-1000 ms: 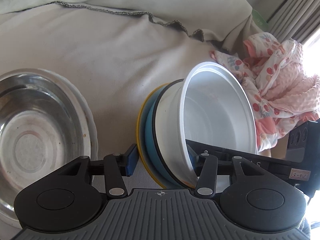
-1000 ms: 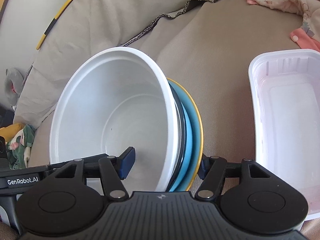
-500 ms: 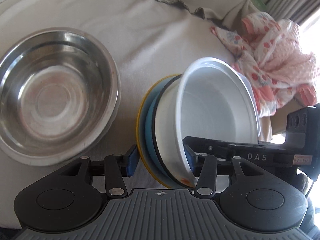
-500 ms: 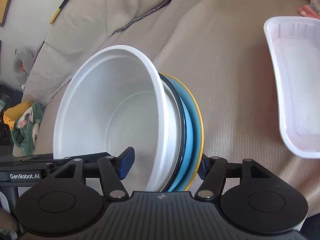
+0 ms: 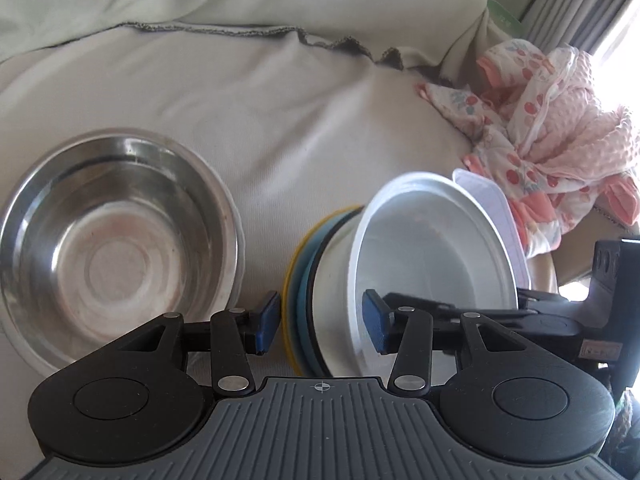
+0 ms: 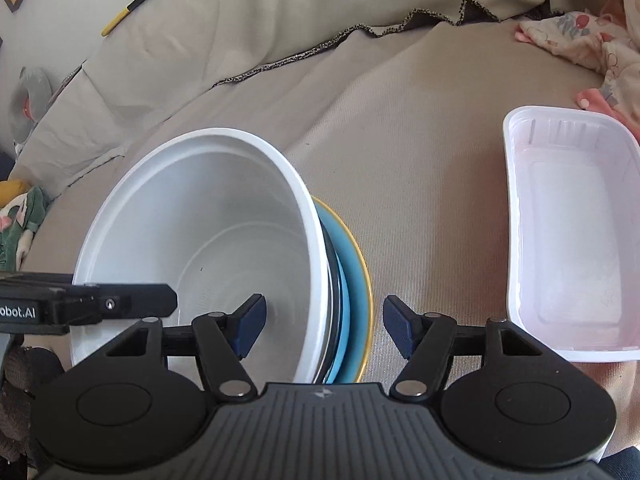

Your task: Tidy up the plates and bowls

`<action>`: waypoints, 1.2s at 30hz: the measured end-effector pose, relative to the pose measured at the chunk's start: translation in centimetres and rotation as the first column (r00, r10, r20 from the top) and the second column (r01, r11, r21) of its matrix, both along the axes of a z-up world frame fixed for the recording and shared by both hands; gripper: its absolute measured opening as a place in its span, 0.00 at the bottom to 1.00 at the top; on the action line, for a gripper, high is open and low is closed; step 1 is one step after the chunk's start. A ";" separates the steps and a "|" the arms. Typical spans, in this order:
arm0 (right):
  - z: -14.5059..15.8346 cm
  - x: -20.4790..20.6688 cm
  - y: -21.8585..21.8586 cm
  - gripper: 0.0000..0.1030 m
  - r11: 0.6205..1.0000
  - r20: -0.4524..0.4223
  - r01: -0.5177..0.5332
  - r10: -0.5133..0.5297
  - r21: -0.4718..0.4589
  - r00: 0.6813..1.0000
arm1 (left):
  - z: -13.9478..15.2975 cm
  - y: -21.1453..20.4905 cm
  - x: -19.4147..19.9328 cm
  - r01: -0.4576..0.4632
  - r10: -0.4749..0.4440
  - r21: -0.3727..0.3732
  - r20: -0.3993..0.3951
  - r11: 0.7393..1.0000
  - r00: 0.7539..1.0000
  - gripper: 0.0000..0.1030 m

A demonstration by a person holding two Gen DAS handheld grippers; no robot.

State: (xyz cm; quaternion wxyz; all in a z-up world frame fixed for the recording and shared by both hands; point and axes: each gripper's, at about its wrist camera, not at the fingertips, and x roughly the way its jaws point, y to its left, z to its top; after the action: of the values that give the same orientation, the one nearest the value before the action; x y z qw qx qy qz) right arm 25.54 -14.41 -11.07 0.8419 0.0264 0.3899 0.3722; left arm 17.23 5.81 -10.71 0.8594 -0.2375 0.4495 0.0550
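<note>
A nested stack stands on edge between both sets of jaws: a white bowl (image 6: 200,248) against a blue plate with a yellow rim (image 6: 354,280). The left gripper (image 5: 320,322) straddles the stack with its pads hard against it on either side, apparently gripping, probably to keep it upright. The right gripper (image 6: 322,326) has just been opening; its jaws stand clear of the stack between them. A steel bowl (image 5: 116,248) lies left of the left jaws, a plastic tray (image 6: 572,236) right of the right jaws, all on the bed (image 6: 420,140).
</note>
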 end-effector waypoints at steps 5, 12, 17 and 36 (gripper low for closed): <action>-0.1 1.6 0.0 0.72 0.999 -0.073 -0.009 0.012 0.045 0.997 | -0.3 -0.1 0.8 0.014 -0.014 0.007 -0.026 1.000 1.000 0.50; -0.5 3.0 0.3 0.73 0.999 -0.184 0.010 -0.004 0.035 0.983 | -0.6 -1.1 1.9 0.045 -0.042 0.041 -0.078 0.998 0.996 0.53; -0.6 2.3 0.7 0.73 0.997 -0.216 -0.033 0.047 0.066 0.975 | -1.0 -1.4 1.9 0.046 -0.041 0.057 -0.093 0.997 0.995 0.53; -0.3 2.4 2.2 0.72 0.990 -0.211 -0.071 0.096 0.121 0.973 | -1.0 0.8 0.9 -0.002 0.003 0.021 -0.082 1.000 0.997 0.52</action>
State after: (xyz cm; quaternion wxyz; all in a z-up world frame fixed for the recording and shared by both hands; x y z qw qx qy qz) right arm 27.98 -12.23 -11.37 0.7752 0.0978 0.4583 0.4236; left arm 18.15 6.57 -11.68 0.8424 -0.2268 0.4837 0.0704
